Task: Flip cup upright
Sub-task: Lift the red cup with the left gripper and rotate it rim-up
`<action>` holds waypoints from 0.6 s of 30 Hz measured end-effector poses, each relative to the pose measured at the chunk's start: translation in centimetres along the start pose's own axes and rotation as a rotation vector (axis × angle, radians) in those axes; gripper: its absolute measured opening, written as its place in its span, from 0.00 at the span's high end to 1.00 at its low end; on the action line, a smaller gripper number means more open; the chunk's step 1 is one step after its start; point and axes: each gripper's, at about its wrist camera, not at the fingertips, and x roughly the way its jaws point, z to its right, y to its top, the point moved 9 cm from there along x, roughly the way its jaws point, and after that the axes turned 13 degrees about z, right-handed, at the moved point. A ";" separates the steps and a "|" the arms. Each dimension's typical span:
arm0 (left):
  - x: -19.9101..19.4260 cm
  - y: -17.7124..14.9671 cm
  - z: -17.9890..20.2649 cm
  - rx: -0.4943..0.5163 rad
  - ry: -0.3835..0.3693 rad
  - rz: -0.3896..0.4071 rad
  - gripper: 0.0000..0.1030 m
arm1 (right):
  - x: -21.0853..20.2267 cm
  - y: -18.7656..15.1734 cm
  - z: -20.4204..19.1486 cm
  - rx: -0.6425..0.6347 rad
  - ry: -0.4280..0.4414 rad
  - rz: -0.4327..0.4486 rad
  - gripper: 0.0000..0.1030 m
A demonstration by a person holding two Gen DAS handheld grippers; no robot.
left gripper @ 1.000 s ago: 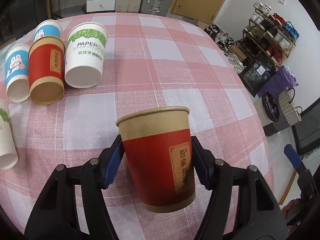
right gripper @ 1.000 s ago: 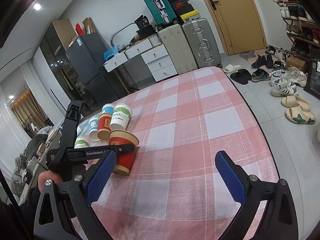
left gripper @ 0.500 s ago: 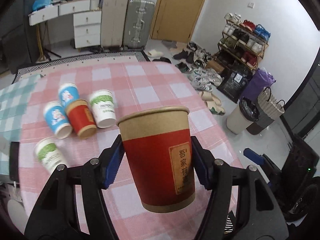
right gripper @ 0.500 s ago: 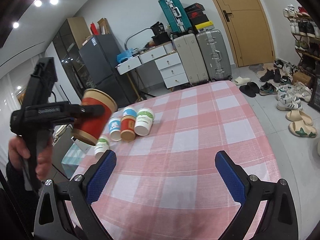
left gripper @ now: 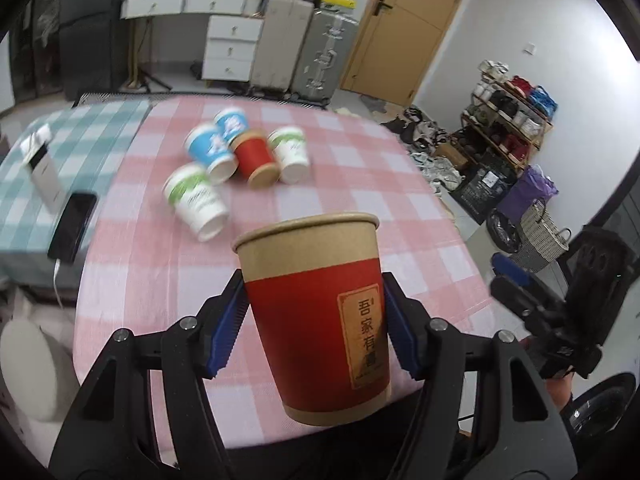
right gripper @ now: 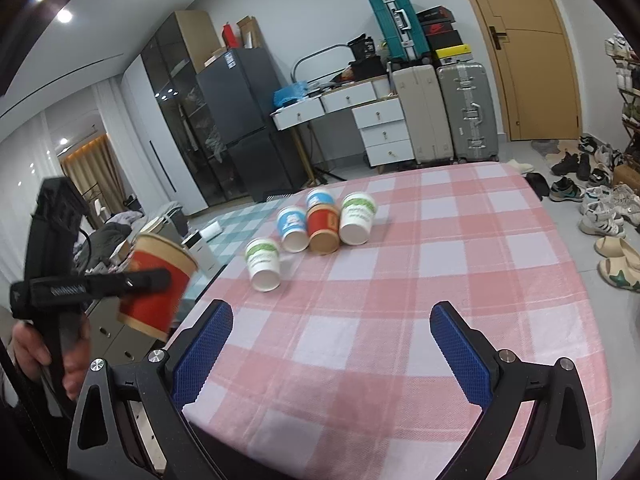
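My left gripper (left gripper: 314, 320) is shut on a red and brown paper cup (left gripper: 320, 312) with a tan label, rim up, held in the air near the table's front edge. From the right wrist view the same red cup (right gripper: 154, 284) hangs beyond the table's left side, gripped by the left gripper (right gripper: 132, 280) in a person's hand (right gripper: 74, 364). My right gripper (right gripper: 332, 348) stands open over the pink checked tablecloth (right gripper: 440, 280), nothing between its fingers. Several cups lie on their sides at the table's middle: a red one (left gripper: 256, 158), two blue ones and two white-green ones (left gripper: 196, 200).
A phone (left gripper: 72, 226) and a white box (left gripper: 44, 172) lie on a teal checked surface to the left. Suitcases (right gripper: 468, 112), a white drawer desk (right gripper: 360, 120) and a door (right gripper: 532, 48) stand behind. Shoes (right gripper: 600, 208) and a rack fill the floor at right.
The left gripper has lifted the red cup off the table and carried it up and back toward the left edge. The right gripper has stayed open and has drawn back a little.
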 end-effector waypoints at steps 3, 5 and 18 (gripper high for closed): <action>0.7 -3.7 -1.3 -0.022 0.022 -0.016 0.40 | 0.4 -1.3 -1.4 -0.010 0.011 -0.035 0.02; 2.0 -6.4 -1.6 -0.020 0.020 -0.044 0.40 | 0.5 -2.0 -2.1 -0.004 0.023 -0.054 0.02; 7.8 -13.0 -4.1 -0.039 0.094 -0.145 0.39 | 2.6 -5.6 -3.6 -0.086 -0.005 -0.113 0.02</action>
